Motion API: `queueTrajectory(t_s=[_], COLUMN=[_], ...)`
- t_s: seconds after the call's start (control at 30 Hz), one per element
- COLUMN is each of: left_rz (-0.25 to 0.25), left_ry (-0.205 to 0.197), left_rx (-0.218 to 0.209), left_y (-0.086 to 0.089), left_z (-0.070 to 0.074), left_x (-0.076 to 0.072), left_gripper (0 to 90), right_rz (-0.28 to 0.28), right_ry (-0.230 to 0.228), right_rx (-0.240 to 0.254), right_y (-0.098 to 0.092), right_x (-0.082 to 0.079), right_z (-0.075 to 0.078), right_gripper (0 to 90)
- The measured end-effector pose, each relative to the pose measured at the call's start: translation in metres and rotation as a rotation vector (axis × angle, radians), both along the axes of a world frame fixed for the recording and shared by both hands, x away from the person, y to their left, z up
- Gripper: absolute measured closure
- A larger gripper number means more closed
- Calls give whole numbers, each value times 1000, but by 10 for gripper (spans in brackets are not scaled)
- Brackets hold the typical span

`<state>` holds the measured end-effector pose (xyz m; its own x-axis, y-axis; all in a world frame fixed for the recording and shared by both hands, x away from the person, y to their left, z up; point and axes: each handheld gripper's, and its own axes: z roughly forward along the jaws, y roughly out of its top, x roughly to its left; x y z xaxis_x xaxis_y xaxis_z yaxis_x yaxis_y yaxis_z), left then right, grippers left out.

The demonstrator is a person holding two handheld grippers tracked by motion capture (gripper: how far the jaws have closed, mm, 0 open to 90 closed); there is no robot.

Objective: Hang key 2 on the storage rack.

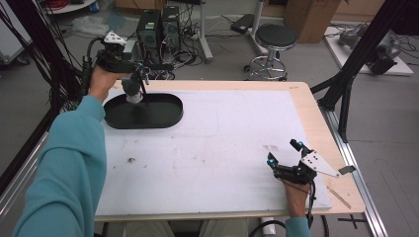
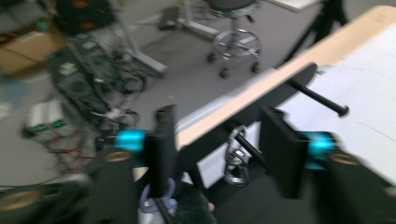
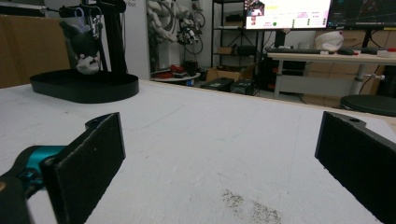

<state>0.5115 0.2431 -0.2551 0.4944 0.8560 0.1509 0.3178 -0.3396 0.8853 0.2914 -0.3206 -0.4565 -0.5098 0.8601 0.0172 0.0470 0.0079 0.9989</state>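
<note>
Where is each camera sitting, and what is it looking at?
High view: above the person's side, looking forward and down on the table; sleeves, hands and both grippers show.
Left gripper view: on the left gripper, looking past its open jaws at the stand's hook and a silver clip.
Right gripper view: on the right gripper, low over the table, jaws open.
Shared: high and right gripper views both show the black tray and hanging toy.
</note>
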Motion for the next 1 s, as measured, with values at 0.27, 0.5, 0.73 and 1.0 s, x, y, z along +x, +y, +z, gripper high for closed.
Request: queueTrajectory(t_s=[0.27, 0.5, 0.73, 1.0], left_rz=[-49, -102, -162, -212], left_ry=[-26, -49, -94, -171], left_rx=[-132, -159, -205, -226], left_y=[1, 8, 15, 17], left_z=[12, 2, -20, -63], left_x=[-21, -52, -99, -150], left_gripper=[17, 17, 17, 17], right_rz=[-1, 0, 0, -1], right_ry=[-1, -1, -6, -4], right_rx=[-1, -1, 0, -1], right_y=[0, 0, 0, 0], right_x=[0, 0, 0, 0], right_z=[0, 0, 0, 0], right_gripper=[7, 7, 7, 7])
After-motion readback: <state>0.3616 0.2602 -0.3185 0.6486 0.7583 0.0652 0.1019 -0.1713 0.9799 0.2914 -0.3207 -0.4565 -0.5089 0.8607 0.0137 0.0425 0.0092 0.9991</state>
